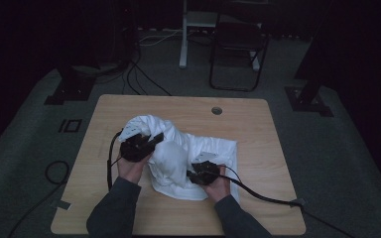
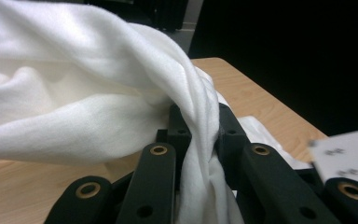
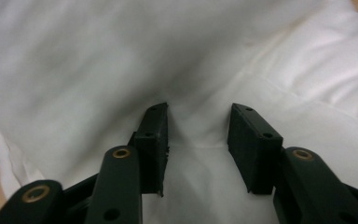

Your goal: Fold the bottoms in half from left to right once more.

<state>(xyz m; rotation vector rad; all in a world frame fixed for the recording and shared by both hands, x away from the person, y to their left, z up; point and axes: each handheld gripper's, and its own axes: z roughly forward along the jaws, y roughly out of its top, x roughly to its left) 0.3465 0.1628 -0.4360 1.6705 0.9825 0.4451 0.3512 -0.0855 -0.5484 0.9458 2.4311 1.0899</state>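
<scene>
A white cloth [image 1: 178, 153] lies rumpled over the middle of the tabletop [image 1: 258, 124], heaped toward the left and spreading flat toward the right edge; one fold is lifted off the wood. It looks light, soft and limp, so it will likely sag and slide wherever it is not held, and a thin hem or a bunched ridge seems the surest place to pinch. Nothing about it seems fragile.

The left gripper [image 2: 199, 122] is clenched on a twisted rope of the cloth, the fabric squeezed between its jaws and draping away over them. In the high view that gripper [image 1: 155, 138] sits at the heap's left side, raised.

The right gripper [image 3: 196, 140] has its jaws parted, with cloth lying under and between them but not pinched; the pads [image 3: 154, 135] stand clear of any fold. It rests on the near right part of the cloth [image 1: 198, 171].

No brand, label or writing can be read on the cloth. A small hole [image 1: 217, 110] sits near the far edge.
</scene>
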